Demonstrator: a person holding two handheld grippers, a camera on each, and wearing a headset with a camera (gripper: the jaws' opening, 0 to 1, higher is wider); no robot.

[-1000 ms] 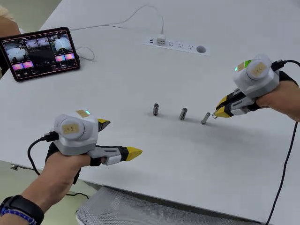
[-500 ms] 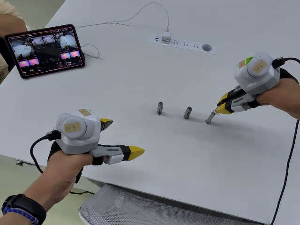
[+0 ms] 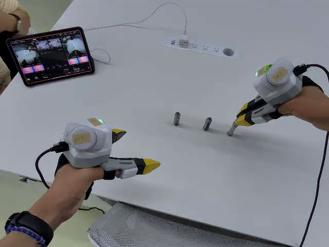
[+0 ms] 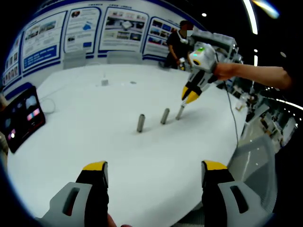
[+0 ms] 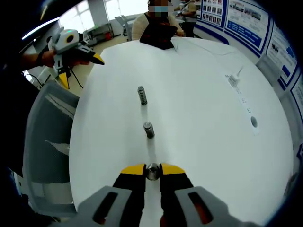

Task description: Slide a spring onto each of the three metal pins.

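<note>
Right gripper [image 3: 237, 123] pinches the last spring [image 5: 152, 171] atop the third pin [image 3: 230, 131]; left gripper [image 4: 155, 166] gapes empty. Next, press straight down

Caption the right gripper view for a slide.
Right tool pinches the nearest pin; the middle pin and far pin beyond carry springs.

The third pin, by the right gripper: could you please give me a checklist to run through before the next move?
1. On the first pin, a spring: ok.
2. On the middle pin, a spring too: ok.
3. Is the third pin upright: not ok, it leans.
4. Any spring seated on it: cannot tell.
5. Is the right gripper shut on its top: ok.
6. Is the left gripper open, apart from the pins: ok.
</note>
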